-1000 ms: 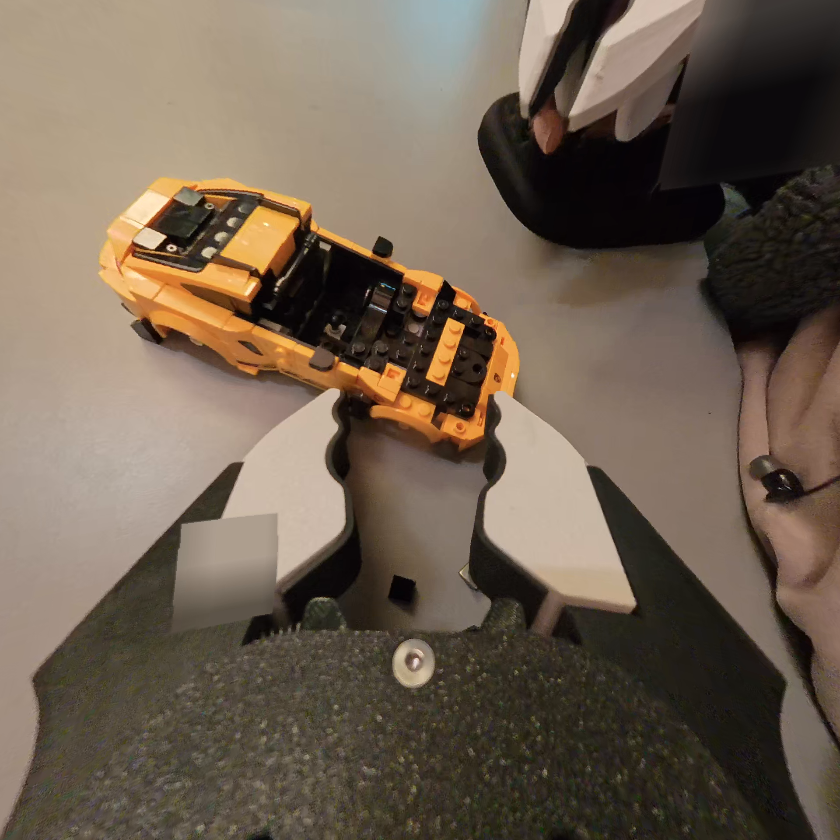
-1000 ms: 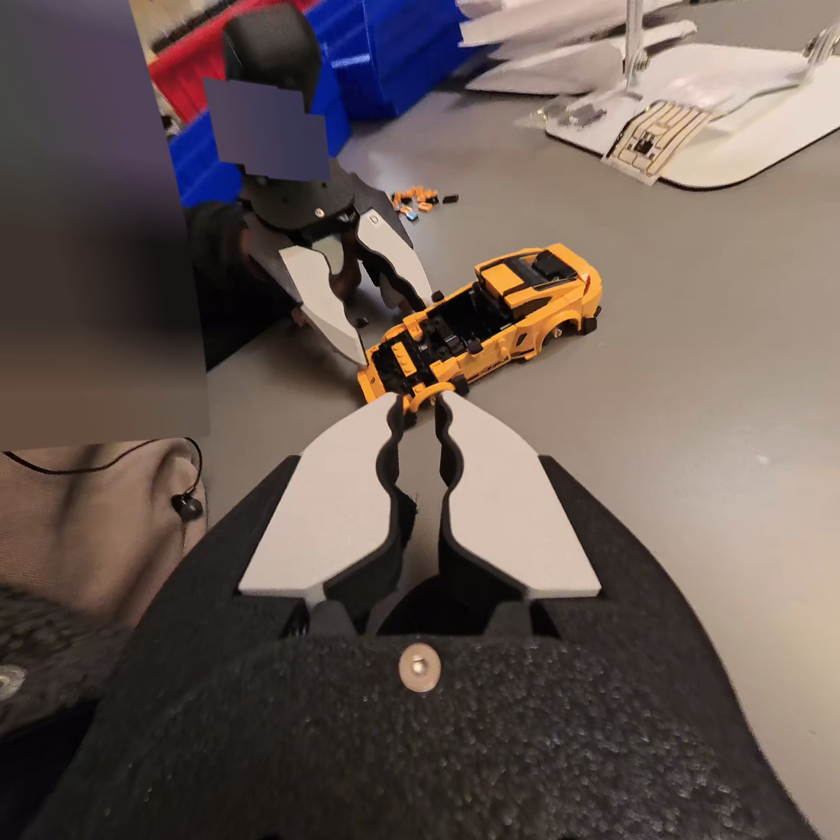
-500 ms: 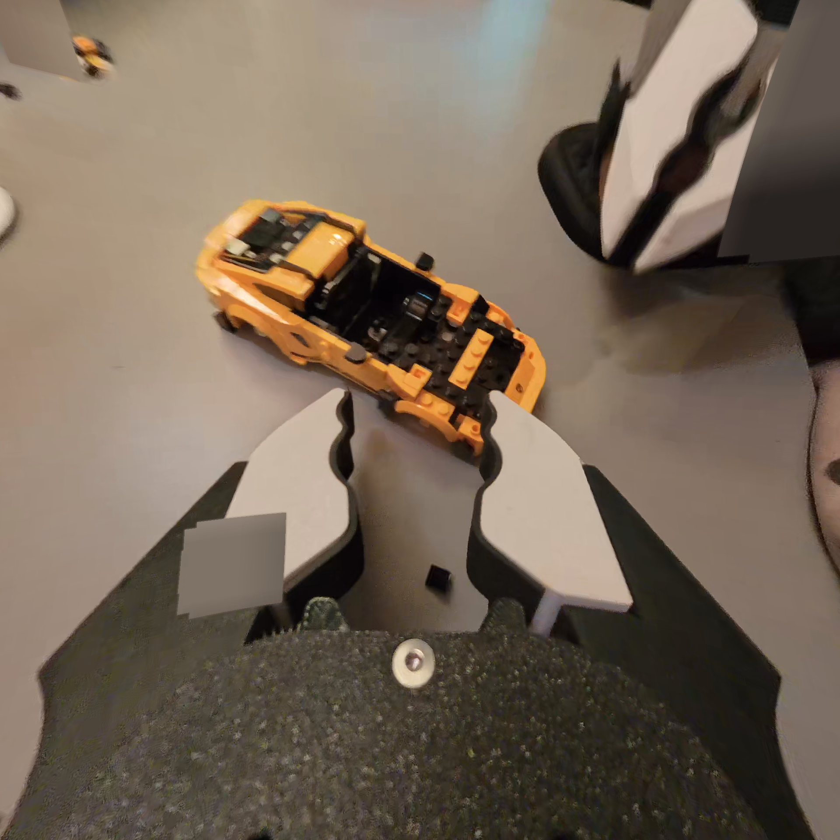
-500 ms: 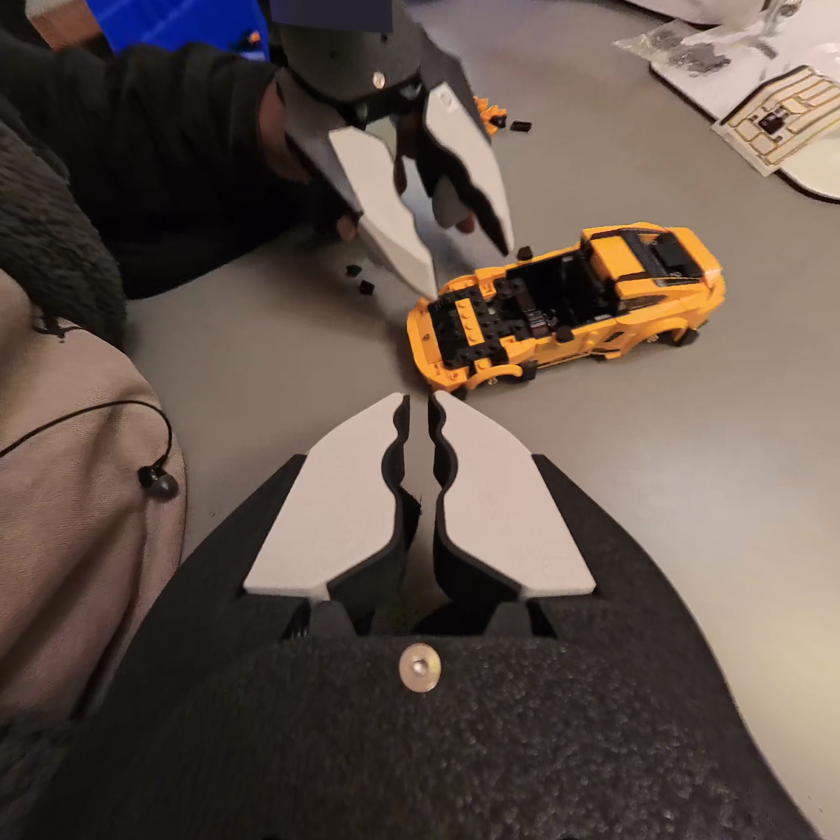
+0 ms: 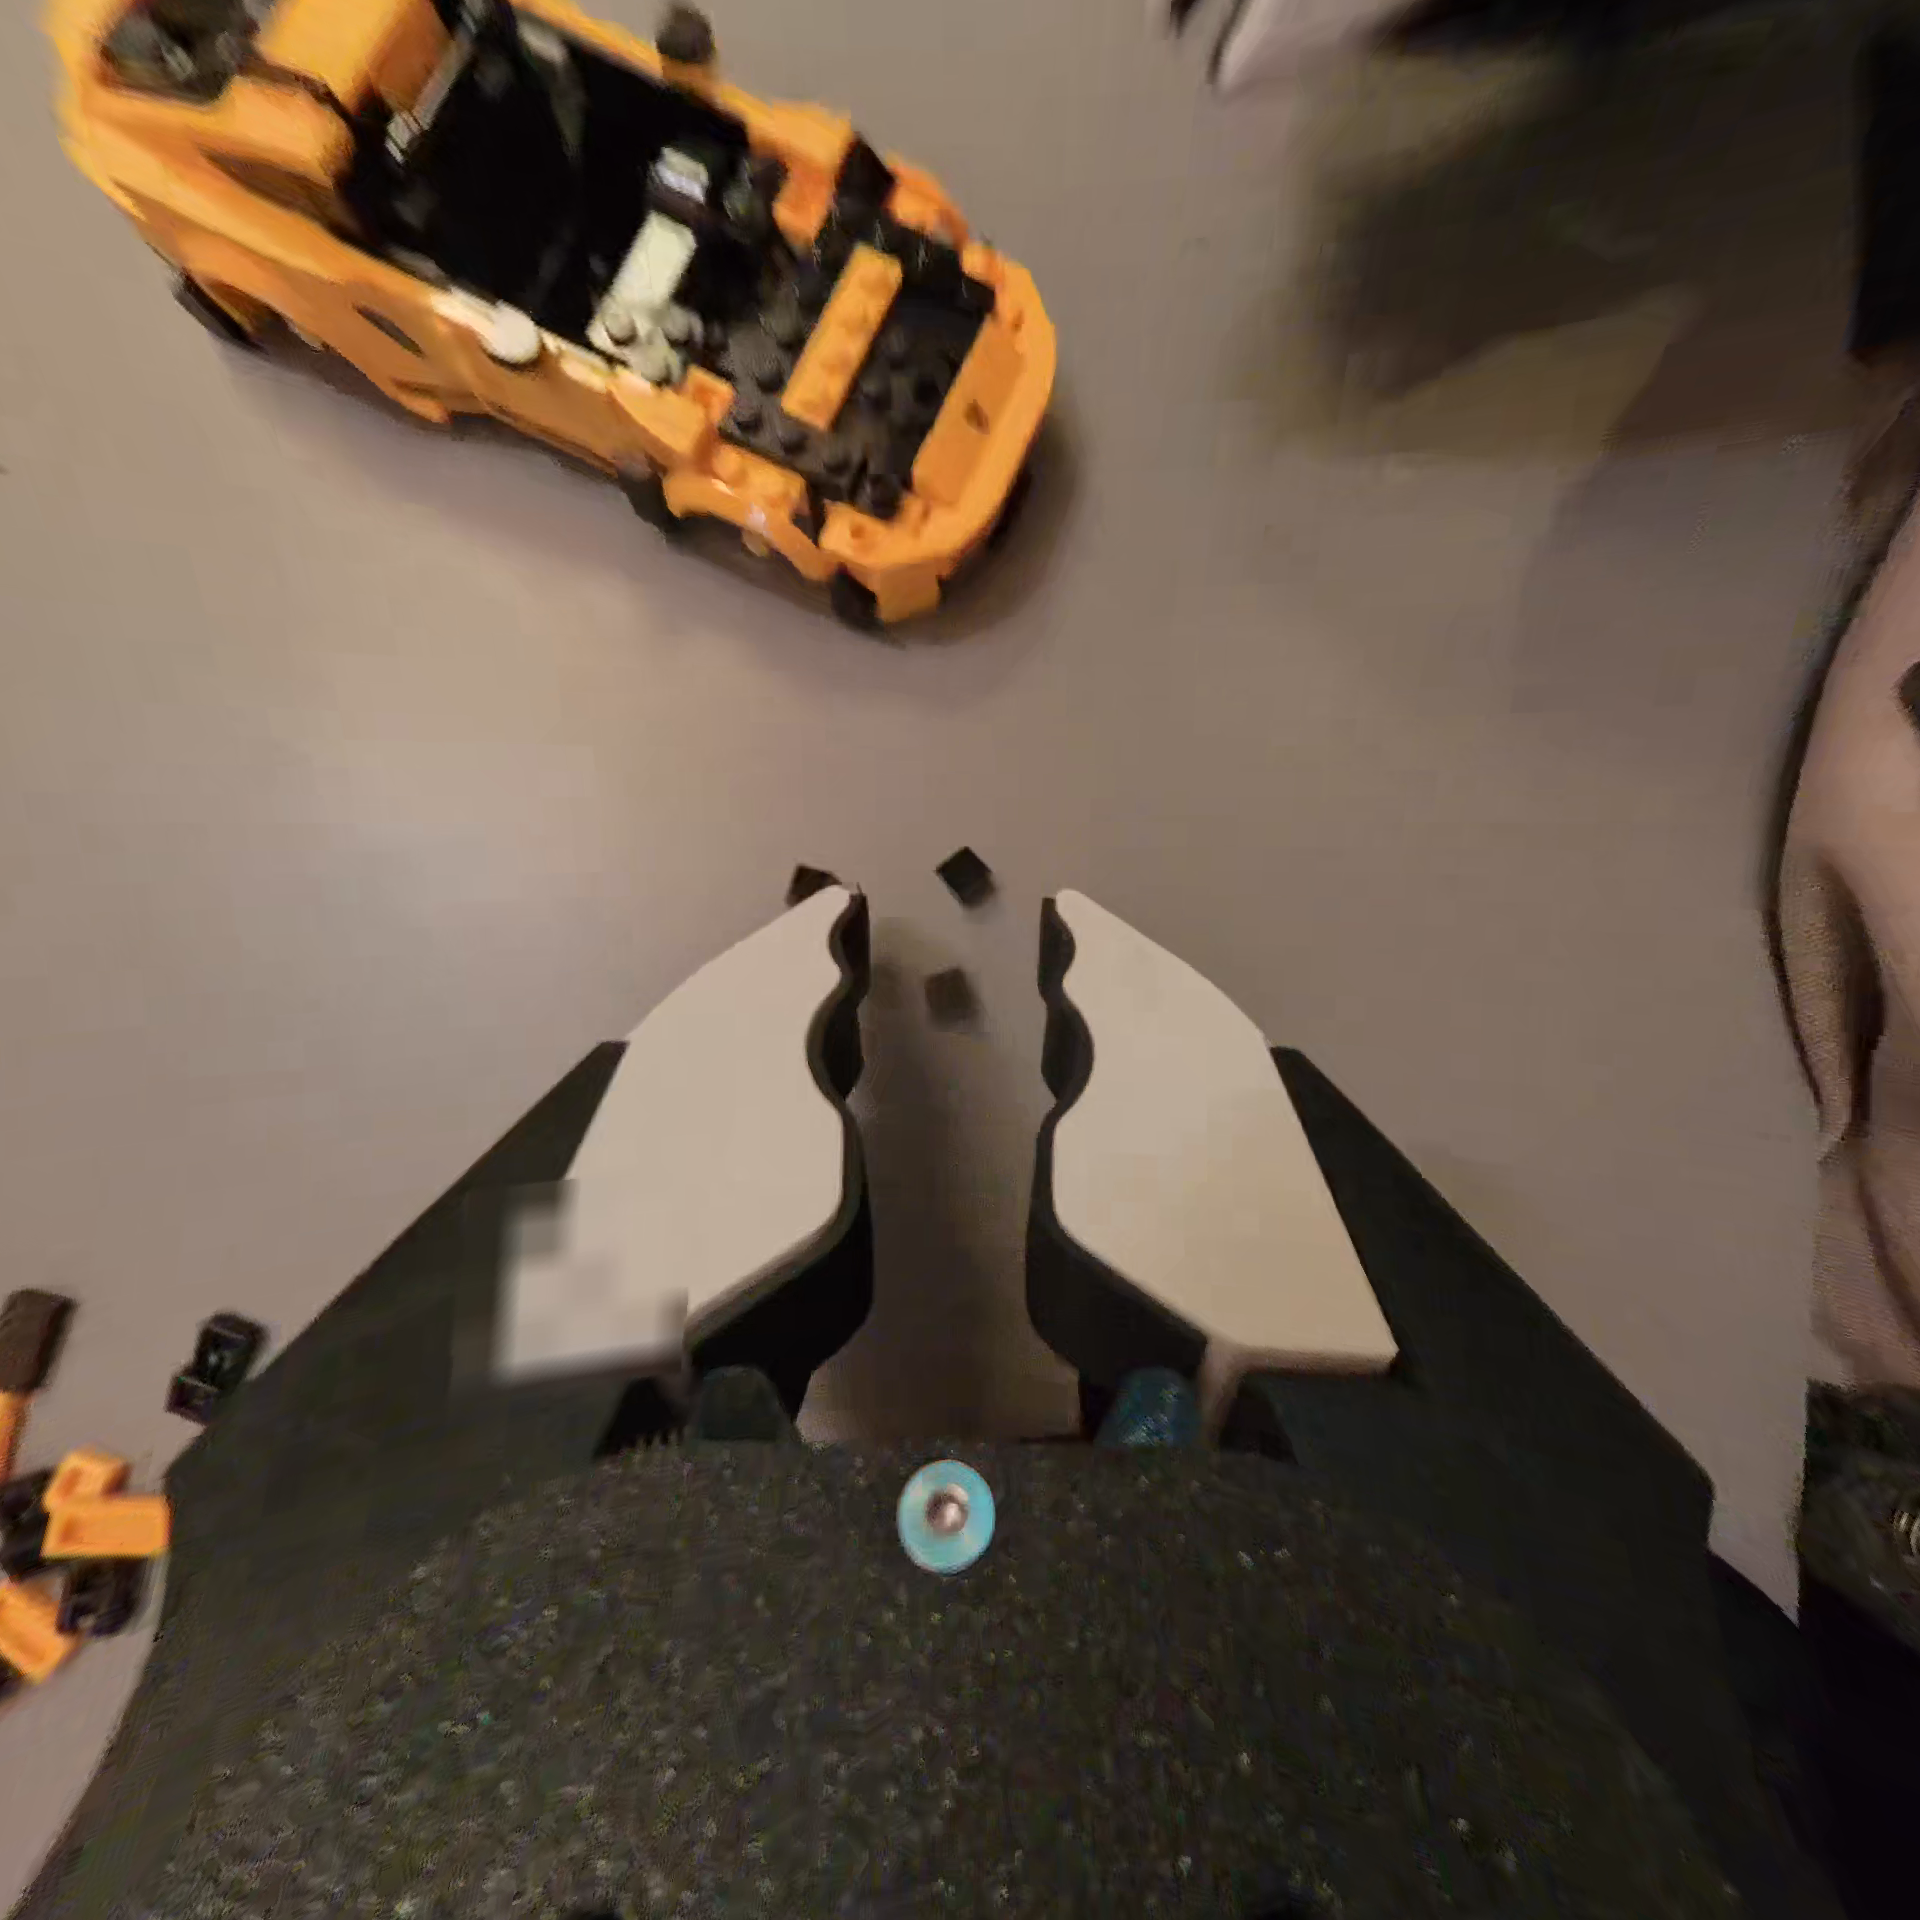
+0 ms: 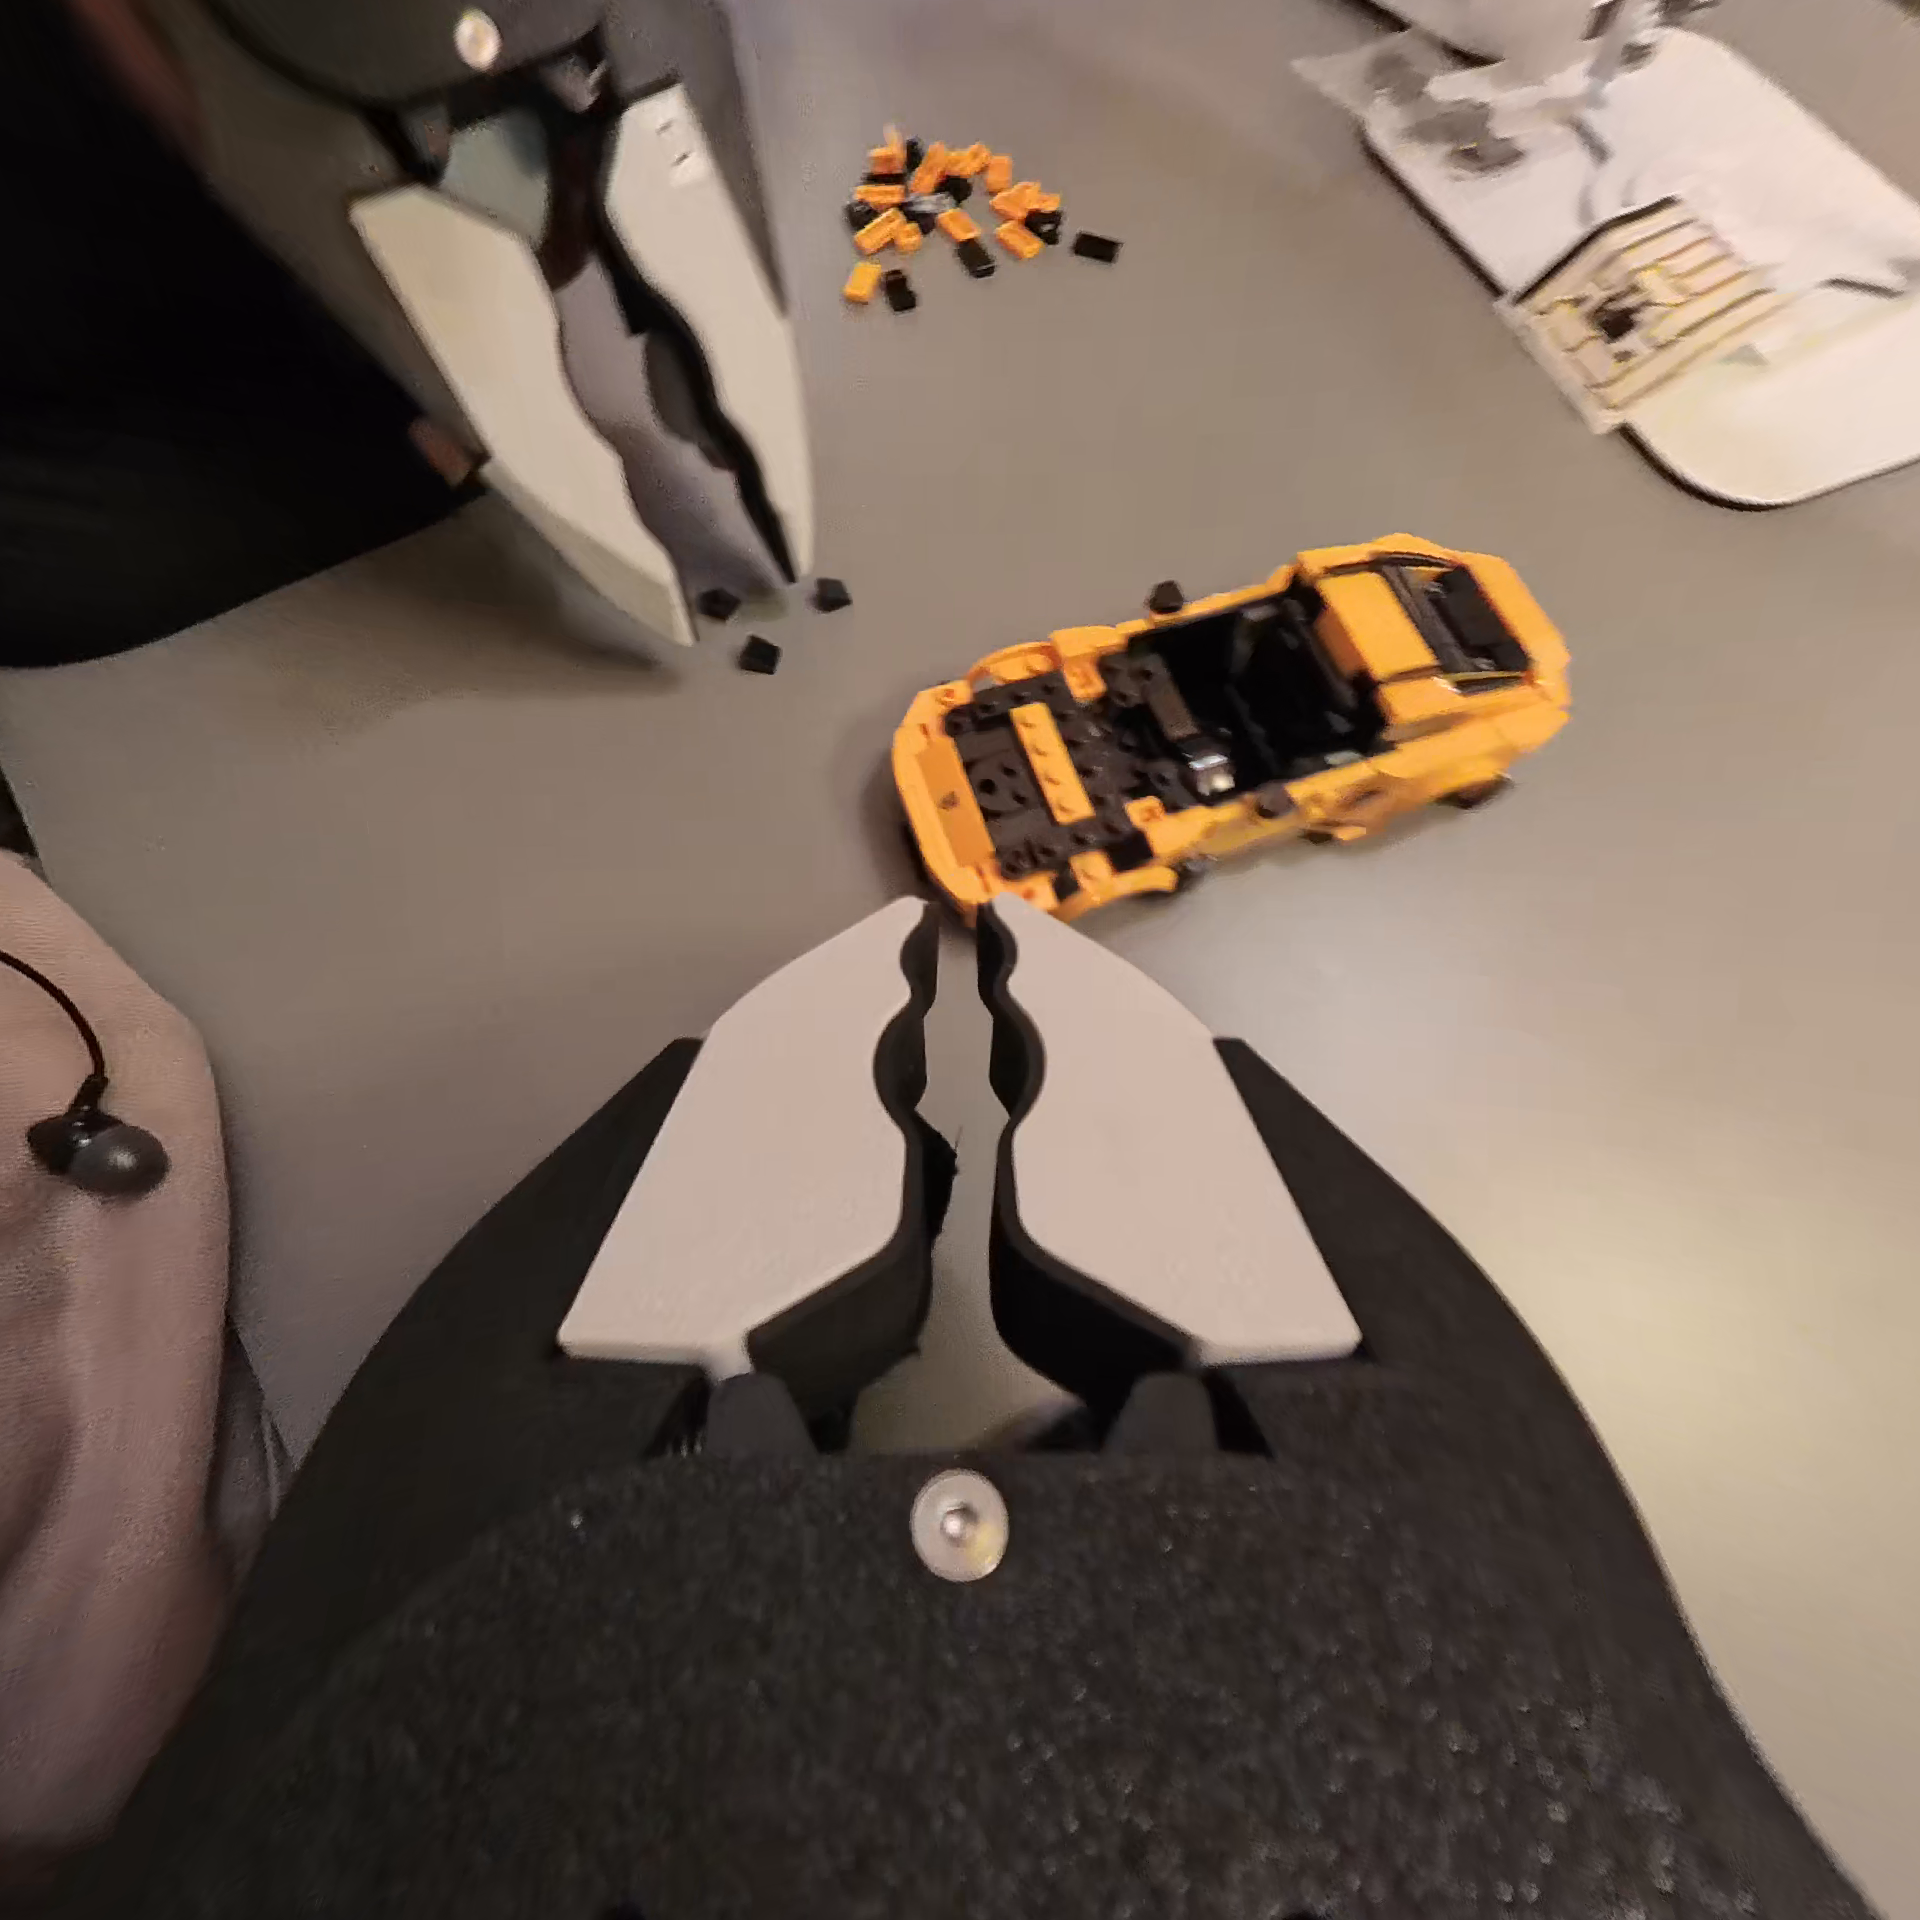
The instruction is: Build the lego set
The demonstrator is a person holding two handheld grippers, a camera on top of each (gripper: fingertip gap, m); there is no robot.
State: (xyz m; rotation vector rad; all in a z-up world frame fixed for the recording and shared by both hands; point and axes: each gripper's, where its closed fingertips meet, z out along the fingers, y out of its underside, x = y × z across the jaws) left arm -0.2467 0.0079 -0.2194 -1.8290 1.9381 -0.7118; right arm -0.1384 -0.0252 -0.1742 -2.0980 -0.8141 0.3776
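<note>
Partly built orange and black brick car [image 6: 1236, 727] on the grey desk [image 6: 1455, 1091], roof off, studded black floor bared, nose just past the right gripper [image 6: 958, 914]. Right jaws almost pressed together, a thin slit between them, nothing pinched. Bare desk to the right of and behind that gripper; a pale cloth-covered shape with a black earbud [image 6: 99, 1158] at the left edge.

Left gripper [image 5: 948, 909] tipped down over three small black brick pieces [image 5: 948, 995], jaws spread, nothing pinched; one piece between the fingers, one just ahead of the gap, one at the tip of the left finger. Open grey surface between these pieces and the car [image 5: 582, 312], which lies well apart toward the upper left. Upper right corner blurred and dark, not readable.

Seen only from the right wrist: the heap of loose orange and black bricks [image 6: 951, 213] beyond the left gripper [image 6: 743, 597], the white paper sheets and white board [image 6: 1704, 260] at the far right edge, and the left jaws standing steeply with tips at the desk beside the black pieces [image 6: 758, 655]. Seen only from the left wrist: a few orange and black bricks [image 5: 73, 1527] at the lower left edge, close beside the gripper body.
</note>
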